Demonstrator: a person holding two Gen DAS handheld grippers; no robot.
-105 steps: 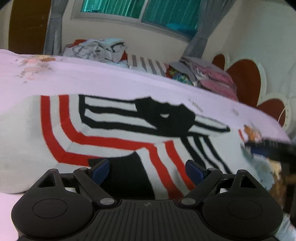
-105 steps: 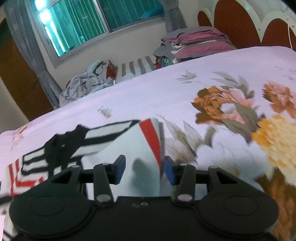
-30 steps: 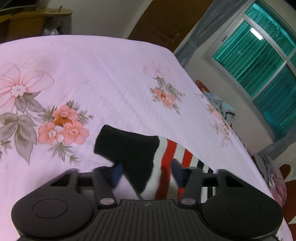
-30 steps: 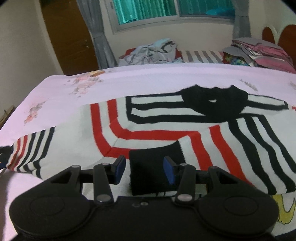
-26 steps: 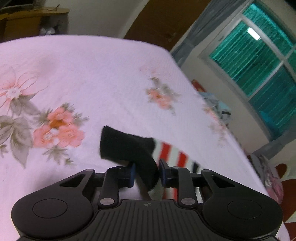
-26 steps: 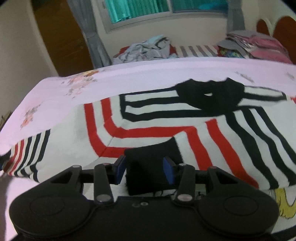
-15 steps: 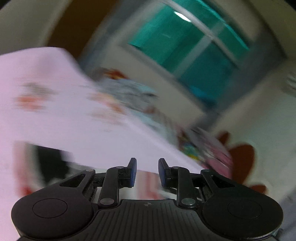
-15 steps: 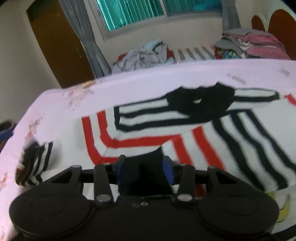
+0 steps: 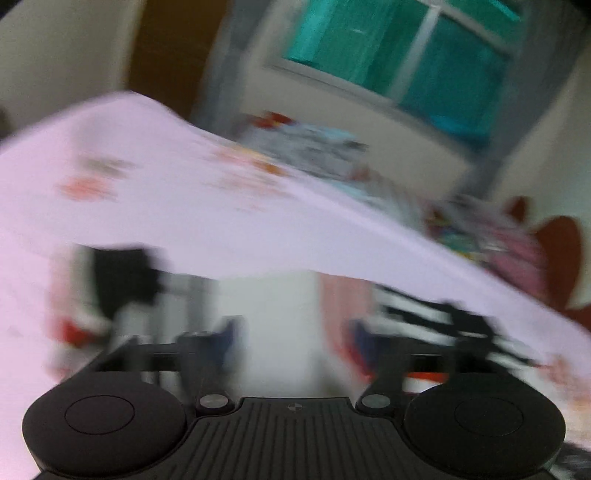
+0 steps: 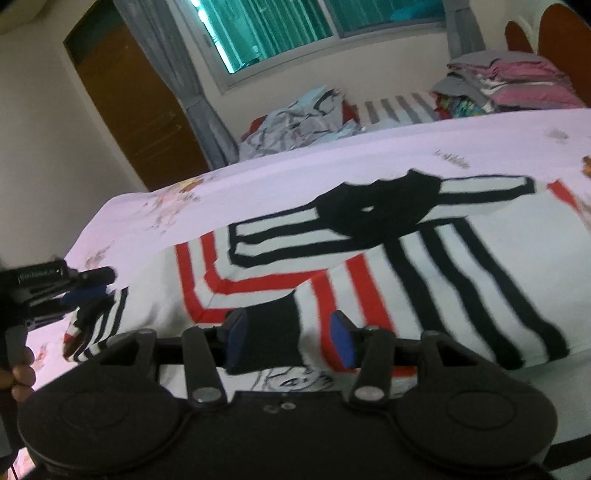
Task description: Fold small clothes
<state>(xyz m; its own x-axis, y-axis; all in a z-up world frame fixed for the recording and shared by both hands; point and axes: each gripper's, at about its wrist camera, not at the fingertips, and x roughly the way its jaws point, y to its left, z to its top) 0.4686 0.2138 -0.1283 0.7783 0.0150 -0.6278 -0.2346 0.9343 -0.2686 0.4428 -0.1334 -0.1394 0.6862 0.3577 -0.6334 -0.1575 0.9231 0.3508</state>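
Observation:
A small white sweater (image 10: 461, 266) with red and black stripes and a black collar lies flat on the pink floral bedsheet (image 10: 332, 162). One sleeve is folded across it, and its black cuff (image 10: 271, 339) lies between my right gripper's (image 10: 288, 341) open fingers. My left gripper (image 10: 85, 291) shows at the far left of the right wrist view, by the other striped sleeve (image 10: 98, 325). The left wrist view is blurred: its gripper (image 9: 291, 339) stands open over the white sweater (image 9: 273, 306), with a black cuff (image 9: 122, 273) to the left.
A loose heap of clothes (image 10: 299, 122) lies beyond the far edge of the bed. A folded stack (image 10: 509, 85) sits at the back right by the brown headboard (image 10: 561, 33). A wooden door (image 10: 136, 107) and grey curtain stand at the back left.
My left gripper pinched the black cuff of the left sleeve, swung it toward the sweater and has opened. My right gripper has opened off the other black cuff, which lies on the sweater.

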